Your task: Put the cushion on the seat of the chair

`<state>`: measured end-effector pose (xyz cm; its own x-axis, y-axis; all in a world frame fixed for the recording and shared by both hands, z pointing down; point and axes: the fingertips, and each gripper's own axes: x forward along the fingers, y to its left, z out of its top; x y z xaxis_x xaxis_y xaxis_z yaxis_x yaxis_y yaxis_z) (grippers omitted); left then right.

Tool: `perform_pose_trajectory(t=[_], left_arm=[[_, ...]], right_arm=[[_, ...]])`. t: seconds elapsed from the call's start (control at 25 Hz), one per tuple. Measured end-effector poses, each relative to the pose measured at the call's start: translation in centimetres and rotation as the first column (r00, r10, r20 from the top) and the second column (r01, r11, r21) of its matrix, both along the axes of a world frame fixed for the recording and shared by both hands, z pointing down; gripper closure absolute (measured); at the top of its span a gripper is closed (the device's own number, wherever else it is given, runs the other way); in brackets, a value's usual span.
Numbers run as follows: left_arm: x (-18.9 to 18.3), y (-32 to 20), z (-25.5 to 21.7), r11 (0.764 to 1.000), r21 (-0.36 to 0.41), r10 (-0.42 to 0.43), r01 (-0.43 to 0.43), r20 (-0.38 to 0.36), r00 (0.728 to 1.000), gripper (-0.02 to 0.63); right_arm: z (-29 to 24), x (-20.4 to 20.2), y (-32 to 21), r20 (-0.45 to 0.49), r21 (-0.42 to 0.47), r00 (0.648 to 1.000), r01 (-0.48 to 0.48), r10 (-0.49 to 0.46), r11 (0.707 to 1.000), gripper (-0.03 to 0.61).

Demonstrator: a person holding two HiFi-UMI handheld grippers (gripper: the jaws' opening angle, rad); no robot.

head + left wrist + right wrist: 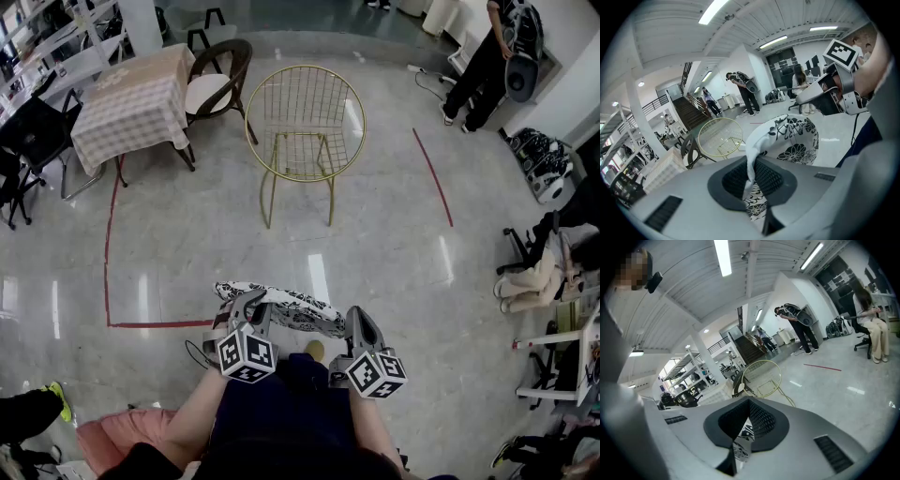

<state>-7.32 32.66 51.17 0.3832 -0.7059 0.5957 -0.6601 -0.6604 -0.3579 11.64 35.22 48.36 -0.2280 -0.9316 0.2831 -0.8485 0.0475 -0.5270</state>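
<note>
A flat white cushion with black flower print (pixel 281 307) hangs between my two grippers in front of me, off the floor. My left gripper (pixel 251 317) is shut on its left edge; in the left gripper view the fabric (pixel 787 138) runs up out of the closed jaws. My right gripper (pixel 354 328) is shut on the right edge, where a strip of the print (pixel 743 437) shows between the pads. The gold wire chair (pixel 305 127) stands farther ahead on the floor with its round back and bare wire seat facing me, apart from the cushion.
A dark chair with a white seat pad (pixel 214 89) and a table under a checked cloth (pixel 131 105) stand left of the gold chair. Red tape lines (pixel 431 175) mark the floor. A person (pixel 487 61) stands at the far right. A pink seat (pixel 117 436) is beside my left leg.
</note>
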Motion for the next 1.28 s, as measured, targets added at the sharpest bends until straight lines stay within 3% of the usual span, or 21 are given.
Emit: perform_pose_trajectory(t=[0.28,0.6,1.0,1.28], left_arm=[[0.3,3.1,-2.0,1.0,0.006,-0.017,0.017,-0.025,1.0,0.568],[-0.1,3.3,-2.2,1.0,0.013,-0.009,0.01,-0.068,0.998,0.568],[-0.6,2.2,-3.3,0.995,-0.073,-0.089,0.073,-0.25,0.964,0.568],[0.5,1.4,-3.0,0.994,-0.081,-0.098,0.079,-0.276,0.956,0.568]], right_arm=[[-2.8,-1.7,1.8,-0.043,0.044,0.996,0.082,-0.081,0.996,0.578],[-3.7,-2.3,2.4,-0.05,0.094,0.998,0.032,-0.027,0.995,0.577],[-6.1,-4.4,1.7,-0.095,0.162,0.995,0.023,-0.007,0.986,0.575],[-5.8,-4.4,1.0,-0.087,0.18,0.996,0.037,-0.021,0.983,0.575]])
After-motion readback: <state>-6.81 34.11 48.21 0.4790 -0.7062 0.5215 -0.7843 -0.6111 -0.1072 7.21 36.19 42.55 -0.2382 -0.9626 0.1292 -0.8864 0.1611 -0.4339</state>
